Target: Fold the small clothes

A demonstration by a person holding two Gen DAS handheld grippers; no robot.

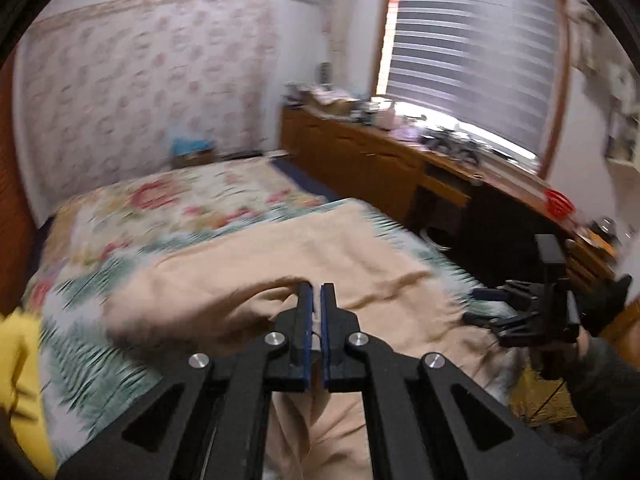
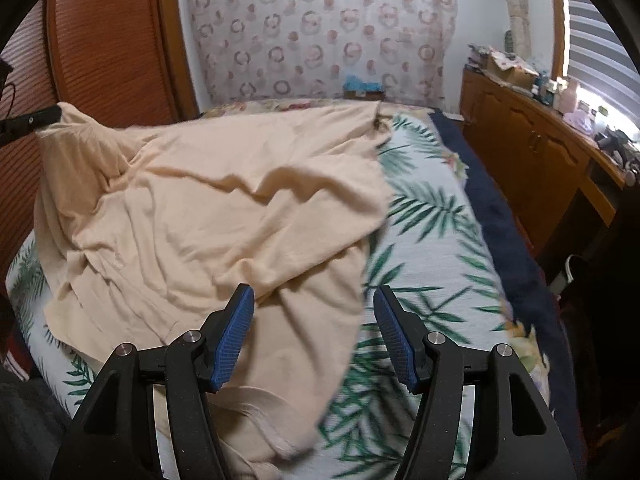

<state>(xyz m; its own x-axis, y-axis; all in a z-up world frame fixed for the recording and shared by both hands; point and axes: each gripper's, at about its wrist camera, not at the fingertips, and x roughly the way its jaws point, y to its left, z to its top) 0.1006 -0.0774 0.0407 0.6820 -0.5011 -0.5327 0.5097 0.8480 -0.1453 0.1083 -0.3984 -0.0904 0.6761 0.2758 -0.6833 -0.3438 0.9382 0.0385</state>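
We held the left tongs [image 1: 316, 292] pinched together on a fold of the beige garment [image 1: 280, 264], a sliver of pale cloth showing between the blue pads [image 1: 306, 320] in the lower middle of the left wrist view. The cloth rose from the bed to that grip, and in the right wrist view the same corner stood lifted at the upper left of the frame, where the dark tip of the left tongs [image 2: 48, 114] met it.

The rest of the beige garment [image 2: 224, 216] lay spread and wrinkled over the left and centre of the bed, on a bedspread [image 2: 432, 240] printed with green palm leaves. Its lower hem trailed toward the bottom of the frame, under our right tongs [image 2: 314, 328].

We kept the right tongs wide apart and holding nothing; the left blue pad [image 2: 236, 336] hung over the beige cloth and the right one over bare bedspread. In the left wrist view the right tongs [image 1: 496, 308] appeared at the right edge, gripped by a gloved hand [image 1: 604, 304].

A yellow cloth [image 1: 22, 380] sat at the lower left of the left wrist view. A wooden cabinet [image 2: 532, 152] ran along the right, its top cluttered, below a window with striped blinds [image 1: 472, 52].
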